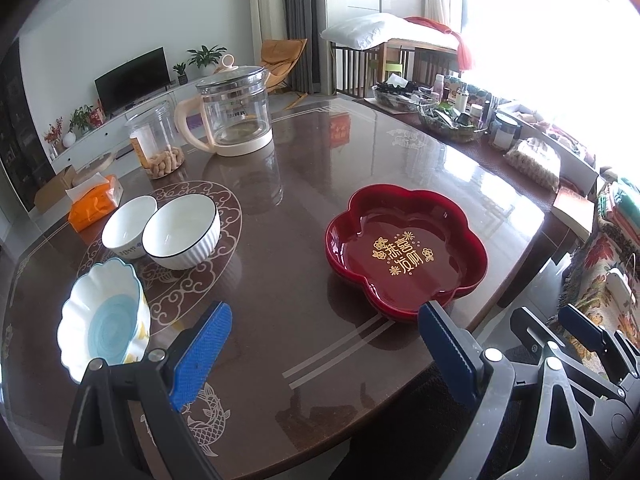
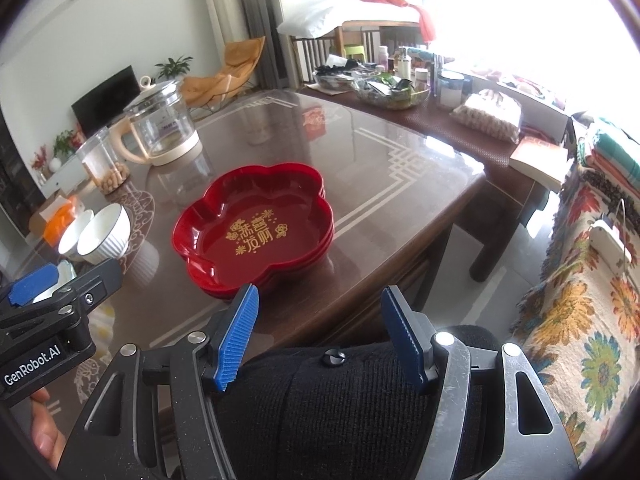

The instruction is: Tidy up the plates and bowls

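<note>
A stack of red flower-shaped plates [image 1: 406,254] sits near the table's near edge; it also shows in the right wrist view [image 2: 256,232]. A white ribbed bowl [image 1: 182,230], a smaller white bowl [image 1: 128,226] and a scalloped white bowl with a blue centre [image 1: 104,316] stand to the left. The ribbed bowl [image 2: 105,232] shows in the right wrist view too. My left gripper [image 1: 324,320] is open and empty, above the table between the scalloped bowl and the red plates. My right gripper [image 2: 318,300] is open and empty, short of the table edge, in front of the red plates.
A glass kettle [image 1: 236,112], a plastic jar of peanuts [image 1: 158,144] and an orange tissue pack [image 1: 96,200] stand at the back left. Glass bowls and bottles [image 1: 452,112] crowd a side table at the back right. A floral sofa [image 2: 580,304] is at right.
</note>
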A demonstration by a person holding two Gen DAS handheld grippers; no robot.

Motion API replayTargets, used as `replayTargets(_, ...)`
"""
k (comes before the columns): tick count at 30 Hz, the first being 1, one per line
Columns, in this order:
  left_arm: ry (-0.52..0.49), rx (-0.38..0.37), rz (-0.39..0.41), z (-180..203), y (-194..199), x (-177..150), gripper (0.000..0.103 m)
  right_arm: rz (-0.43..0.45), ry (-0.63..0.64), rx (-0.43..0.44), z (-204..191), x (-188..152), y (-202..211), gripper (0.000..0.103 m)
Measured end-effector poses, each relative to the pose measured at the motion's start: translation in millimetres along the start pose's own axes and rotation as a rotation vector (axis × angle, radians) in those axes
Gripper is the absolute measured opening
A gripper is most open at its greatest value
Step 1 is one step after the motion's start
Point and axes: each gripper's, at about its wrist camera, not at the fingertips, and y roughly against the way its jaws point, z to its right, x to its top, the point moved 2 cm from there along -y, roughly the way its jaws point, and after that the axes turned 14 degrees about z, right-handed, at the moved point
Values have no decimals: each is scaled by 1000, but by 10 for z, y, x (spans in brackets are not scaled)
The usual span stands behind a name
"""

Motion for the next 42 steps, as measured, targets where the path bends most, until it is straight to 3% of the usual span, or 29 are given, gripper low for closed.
replayTargets(6, 7, 15, 1, -41, 11, -23, 94, 15, 21, -16, -20, 14, 29, 68)
replayTargets(9, 12, 22, -3, -64, 5, -33, 94, 23, 28, -22, -33, 16, 46, 73)
replayTargets(42, 16, 29, -3, -114, 69, -50, 94, 31, 52, -32, -88, 5, 74, 74)
